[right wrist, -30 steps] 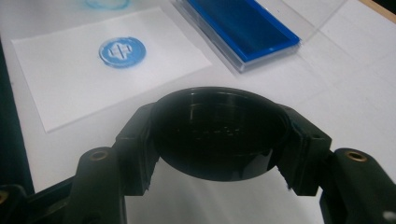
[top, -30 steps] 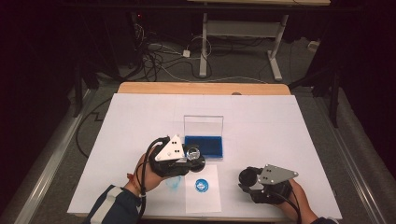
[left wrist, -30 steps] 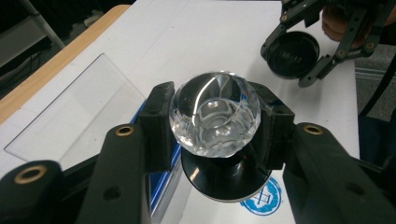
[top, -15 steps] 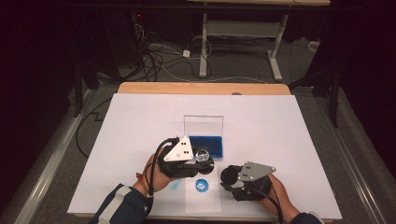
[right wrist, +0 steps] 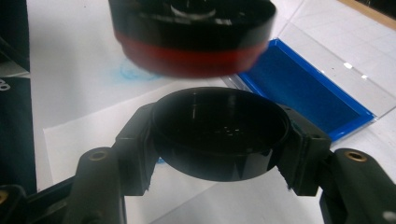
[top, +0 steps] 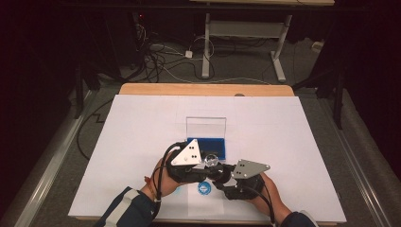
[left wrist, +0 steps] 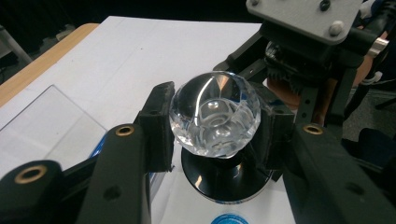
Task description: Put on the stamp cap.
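Note:
My left gripper (left wrist: 215,125) is shut on the clear faceted knob (left wrist: 212,112) of a round stamp, whose black base (left wrist: 224,179) hangs below the jaws. In the high view the left gripper (top: 211,162) holds it near the table's front, just above a blue stamp print (top: 204,187) on a paper sheet. My right gripper (right wrist: 219,140) is shut on a round black cap (right wrist: 219,128), open side up. The cap sits directly under the stamp's base with its red band (right wrist: 191,51), a small gap between them. In the high view the right gripper (top: 219,176) meets the left one.
A blue ink pad (top: 208,147) lies in an open clear case just behind the grippers, its lid (top: 206,126) standing upright. White paper (top: 283,137) covers the table, with a wooden edge (top: 203,89) at the far side. Cables lie on the floor beyond.
The right gripper has moved left with the black cap, from the front right up under the stamp. The left gripper has stayed almost in place.

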